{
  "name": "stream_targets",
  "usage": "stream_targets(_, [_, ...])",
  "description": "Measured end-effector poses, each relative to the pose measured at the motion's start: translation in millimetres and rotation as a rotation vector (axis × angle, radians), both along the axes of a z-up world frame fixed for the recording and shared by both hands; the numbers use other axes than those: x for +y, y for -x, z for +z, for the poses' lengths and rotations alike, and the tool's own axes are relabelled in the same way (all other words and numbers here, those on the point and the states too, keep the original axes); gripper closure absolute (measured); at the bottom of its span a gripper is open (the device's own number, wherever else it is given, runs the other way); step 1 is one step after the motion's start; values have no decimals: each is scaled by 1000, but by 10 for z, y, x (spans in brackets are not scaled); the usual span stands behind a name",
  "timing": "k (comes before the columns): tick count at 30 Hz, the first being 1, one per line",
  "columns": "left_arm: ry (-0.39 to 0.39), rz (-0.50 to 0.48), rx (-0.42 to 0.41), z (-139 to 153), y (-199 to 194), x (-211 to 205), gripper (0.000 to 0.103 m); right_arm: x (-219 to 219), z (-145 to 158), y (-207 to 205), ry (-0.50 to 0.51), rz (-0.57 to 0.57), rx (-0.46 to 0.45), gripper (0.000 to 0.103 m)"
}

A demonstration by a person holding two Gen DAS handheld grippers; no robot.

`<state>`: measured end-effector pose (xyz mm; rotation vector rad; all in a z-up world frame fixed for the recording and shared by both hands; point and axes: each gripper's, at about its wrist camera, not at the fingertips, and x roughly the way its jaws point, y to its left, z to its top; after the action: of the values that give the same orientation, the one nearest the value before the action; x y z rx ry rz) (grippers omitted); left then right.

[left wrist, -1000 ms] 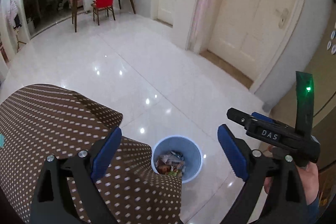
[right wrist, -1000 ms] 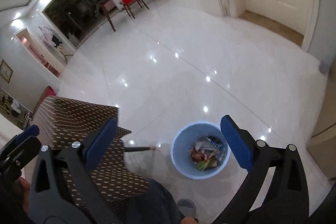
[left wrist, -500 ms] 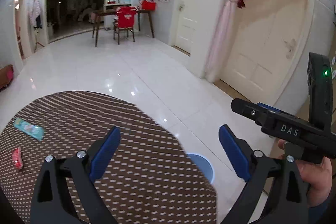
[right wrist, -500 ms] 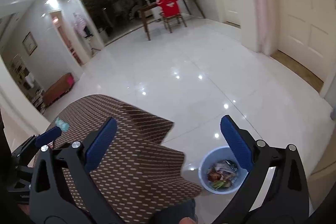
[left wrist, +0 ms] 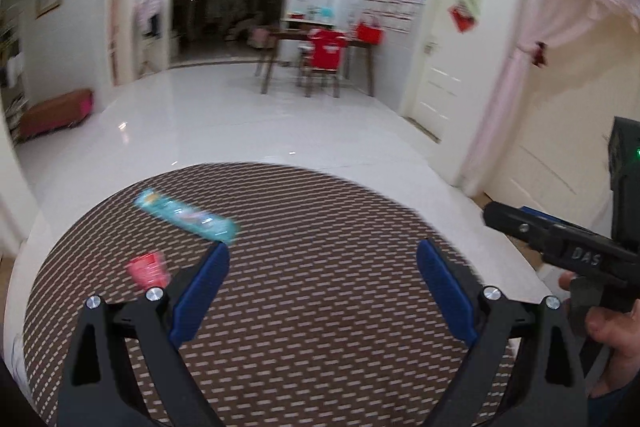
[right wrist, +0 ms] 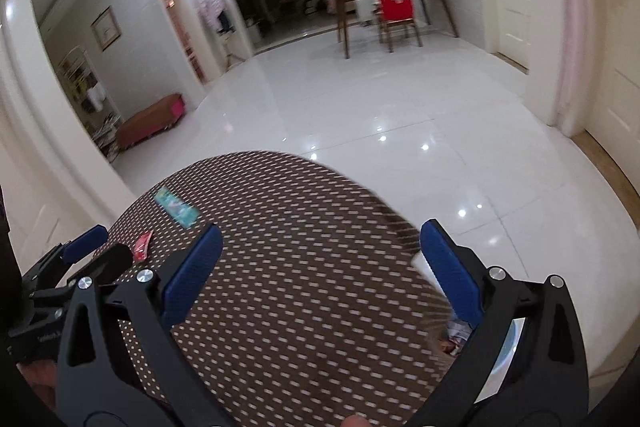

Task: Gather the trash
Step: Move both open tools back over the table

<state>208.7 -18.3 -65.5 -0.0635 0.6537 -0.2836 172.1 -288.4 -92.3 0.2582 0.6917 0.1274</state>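
Left wrist view: left hand-held gripper (left wrist: 322, 293) spread wide, holding nothing, above the brown dotted worktop (left wrist: 320, 327).
Red wrapper (left wrist: 146, 269): lying flat just left of the left finger.
Teal wrapper (left wrist: 186, 215): flat on the worktop, beyond the red wrapper, ahead-left of the fingers.
Right wrist view: right hand-held gripper (right wrist: 320, 275) spread wide, holding nothing, above the worktop's right edge.
Blue bin (right wrist: 508, 349): on the floor beside the worktop, behind the right finger; crumpled packets inside.
Far: white tiled floor (right wrist: 380, 99).
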Motion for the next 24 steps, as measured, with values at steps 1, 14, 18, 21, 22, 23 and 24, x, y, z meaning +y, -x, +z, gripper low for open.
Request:
stream_targets(1, [5,25,8,-24,-24,121,10,69,-7,-40,4,14,4,6])
stream_targets(14, [-38,280,169,-602,-531,1208,10,1172,-311,-760,70,268,83,6])
stream_targets(18, [-13,275,206,-760,-620,1319,11,1453,-440,-971,83,336,110,6])
stream_targets(21, [-19,245,216,-827,-686,1263,14,1654,-566,-1121,111,377,126,6])
stream_targets(22, [-28,233,223,-857,-715,1247,25,1724,-610,-1185,120,388,133,6])
stream_targets(23, [-32,213,245,-906,-764,1223,39,1780,-645,-1249,128,396,137,6])
stream_targets(24, [-44,209,243,-928,-776,1213,41,1824,-674,-1293,133,405,141,6])
